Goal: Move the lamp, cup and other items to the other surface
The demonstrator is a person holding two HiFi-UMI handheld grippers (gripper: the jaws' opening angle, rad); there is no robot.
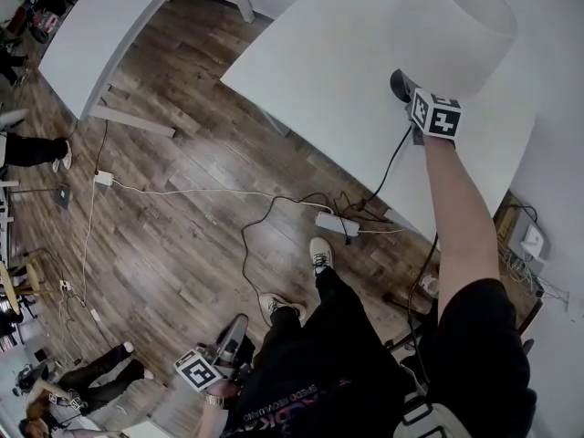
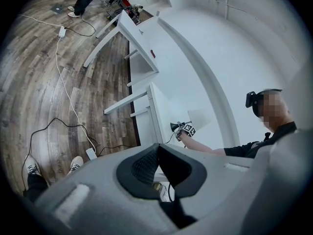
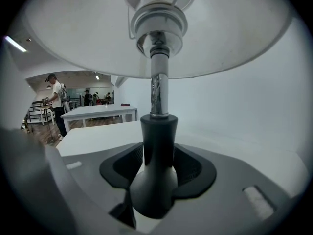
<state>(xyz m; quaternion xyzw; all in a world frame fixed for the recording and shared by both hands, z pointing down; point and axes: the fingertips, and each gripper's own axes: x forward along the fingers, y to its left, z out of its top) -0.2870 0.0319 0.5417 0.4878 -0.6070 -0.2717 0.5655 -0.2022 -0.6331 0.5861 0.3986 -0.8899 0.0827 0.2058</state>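
Observation:
The lamp has a white shade and a black base, and it stands near the right end of the white table. My right gripper reaches under the shade. Seen along its jaws, the black base fills the gap of the right gripper, and both pads touch its neck below the chrome stem. My left gripper hangs low beside the person's leg, above the floor; its jaws meet at the tips with nothing between them. No cup shows in any view.
The lamp's black cord drops off the table edge to a white power strip on the wooden floor among other cables. A second white table stands at the upper left. People stand and sit at the far left.

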